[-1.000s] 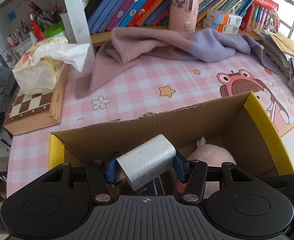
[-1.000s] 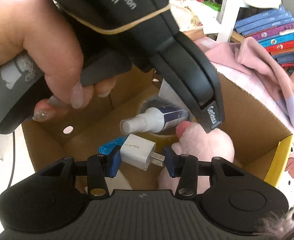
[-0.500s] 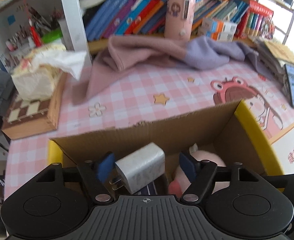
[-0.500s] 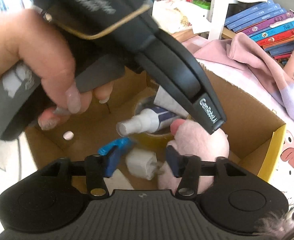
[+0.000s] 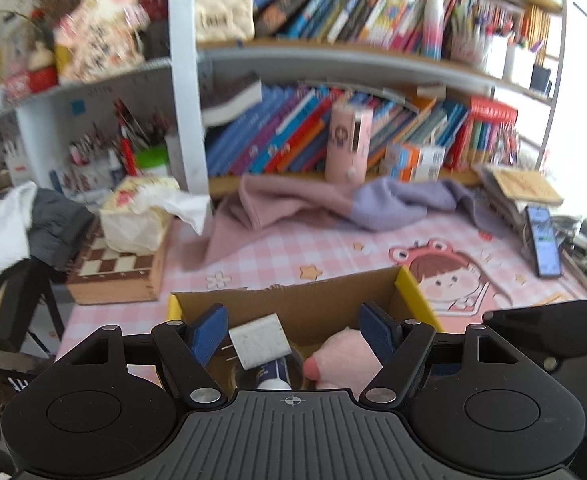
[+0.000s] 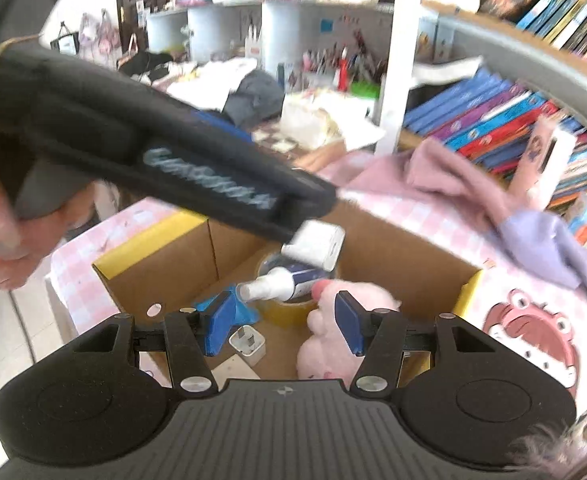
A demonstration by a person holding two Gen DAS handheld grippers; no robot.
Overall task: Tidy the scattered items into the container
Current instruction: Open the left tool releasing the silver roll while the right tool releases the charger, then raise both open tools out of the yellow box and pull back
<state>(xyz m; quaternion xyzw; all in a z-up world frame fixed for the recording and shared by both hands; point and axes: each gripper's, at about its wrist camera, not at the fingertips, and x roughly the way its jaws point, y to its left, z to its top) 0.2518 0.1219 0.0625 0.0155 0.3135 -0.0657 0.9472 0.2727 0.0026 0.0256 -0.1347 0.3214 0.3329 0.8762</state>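
Nearest in the left wrist view, the left hand-held gripper (image 5: 291, 330) has its blue pads spread wide, having just been opening; a white plug-in charger block (image 5: 259, 340) sits loose between them, close to the nine-o'clock pad, over the open brown cardboard box with yellow edge flaps (image 5: 411, 294). In the right wrist view, the right hand-held gripper (image 6: 287, 322) is likewise spread after opening, pinching nothing; a second white charger cube (image 6: 247, 342) lies on the box floor just below its pads. Around it inside the box rest a pink plush toy (image 6: 325, 336) at four o'clock, a white spray bottle with a blue label (image 6: 277, 282) lying across a roll of tan tape (image 6: 289, 308), and a blue plastic piece (image 6: 237, 308). Beyond the box, on the pink checked counter (image 5: 269, 252), a pink-and-lilac cloth (image 5: 333, 204) lies bunched at twelve o'clock below the bookshelf (image 5: 333, 56).
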